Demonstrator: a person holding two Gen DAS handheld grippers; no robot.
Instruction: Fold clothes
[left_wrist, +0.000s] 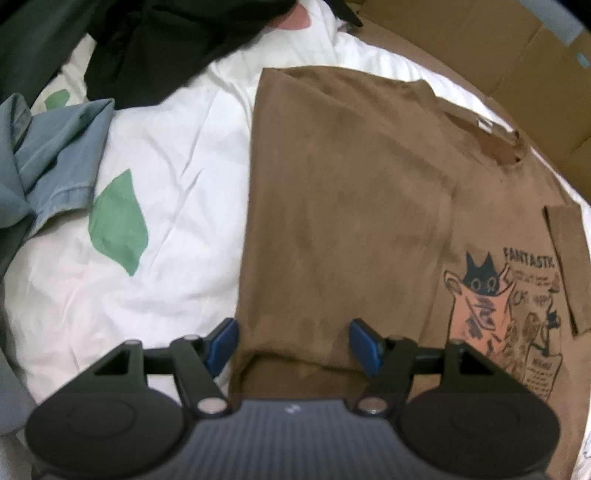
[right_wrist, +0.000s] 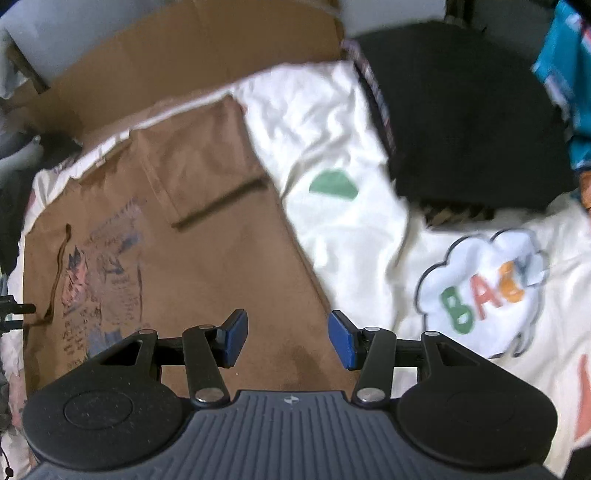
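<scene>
Both my jaws stand spread with nothing between them. My left gripper (left_wrist: 293, 345) hangs over the near edge of the brown T-shirt (left_wrist: 351, 206), where a small flap is turned up at the hem. My right gripper (right_wrist: 286, 339) hangs over the same shirt's other near part, close to its slanting side edge.

That shirt lies flat on the white bedding (left_wrist: 170, 206), its left side already laid over the middle, one sleeve (right_wrist: 210, 170) folded across the front by the cat print (left_wrist: 495, 306). Whether more folds are due I cannot settle.

If I take the hem, I would judge it best to pinch both layers squarely, lift evenly with both sides, and keep the edges lined up. A blue garment (left_wrist: 55, 158) and a black folded one (right_wrist: 469, 122) lie well apart.
</scene>
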